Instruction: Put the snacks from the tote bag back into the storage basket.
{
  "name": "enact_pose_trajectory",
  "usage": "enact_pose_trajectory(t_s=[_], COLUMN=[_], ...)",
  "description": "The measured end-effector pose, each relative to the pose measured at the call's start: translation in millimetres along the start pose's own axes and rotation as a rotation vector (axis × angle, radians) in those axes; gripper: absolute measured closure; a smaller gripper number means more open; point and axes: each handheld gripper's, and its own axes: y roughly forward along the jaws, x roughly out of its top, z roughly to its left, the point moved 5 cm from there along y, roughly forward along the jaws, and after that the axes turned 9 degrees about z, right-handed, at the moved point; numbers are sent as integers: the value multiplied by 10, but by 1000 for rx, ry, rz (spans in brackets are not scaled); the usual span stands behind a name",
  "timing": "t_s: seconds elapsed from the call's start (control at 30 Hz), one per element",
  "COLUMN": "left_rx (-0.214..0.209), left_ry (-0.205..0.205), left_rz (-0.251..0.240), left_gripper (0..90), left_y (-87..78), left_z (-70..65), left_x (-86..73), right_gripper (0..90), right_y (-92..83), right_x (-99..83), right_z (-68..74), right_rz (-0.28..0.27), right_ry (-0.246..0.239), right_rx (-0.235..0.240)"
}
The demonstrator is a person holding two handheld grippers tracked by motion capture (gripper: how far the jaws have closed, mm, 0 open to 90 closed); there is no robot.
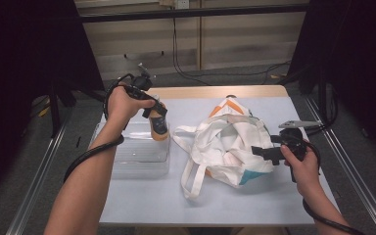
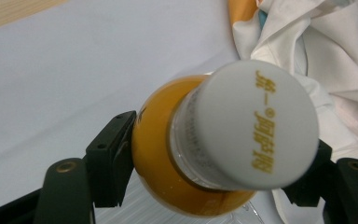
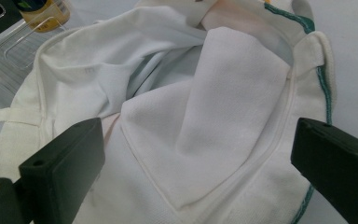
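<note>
Left tongs (image 2: 214, 177) clamp orange bottle (image 2: 168, 154) above clear bin (image 1: 142, 152) | right tongs (image 3: 196, 163) gape over white bag (image 3: 205, 121)

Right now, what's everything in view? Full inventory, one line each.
Orange juice bottle with white cap: one, orange and white, held above the clear plastic bin.
Clear plastic bin: one, transparent, left part of the table.
White fabric tote bag with orange and teal patches: one, crumpled at the middle of the table, handles trailing toward the front.
Table with pale blue-grey top: one, wooden edge at the far side.
Black cables: several, on the floor beyond the table.
Left tool: one, black, jaws clamped on the bottle's body below the cap.
Right tool: one, black, jaws open over the bag's right side.
</note>
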Motion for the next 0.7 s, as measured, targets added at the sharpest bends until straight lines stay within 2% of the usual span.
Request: enact_pose_trajectory(t_s=[0.13, 0.5, 0.63, 0.7], left_rx=[-1, 4, 8, 9], left_ry=[-6, 13, 4, 19], left_rz=[4, 25, 22, 25], left_gripper=[301, 301, 301, 301], left_y=[52, 126, 142, 142], left_z=[0, 12, 3, 6], left_x=[-3, -10, -10, -9], right_gripper=[26, 28, 28, 27], right_y=[5, 26, 21, 20], right_x=[-1, -5, -1, 0], right_z=[-1, 3, 4, 4], right_rz=[3, 9, 6, 5], right_ry=[1, -2, -1, -2], right_rx=[-1, 2, 4, 2])
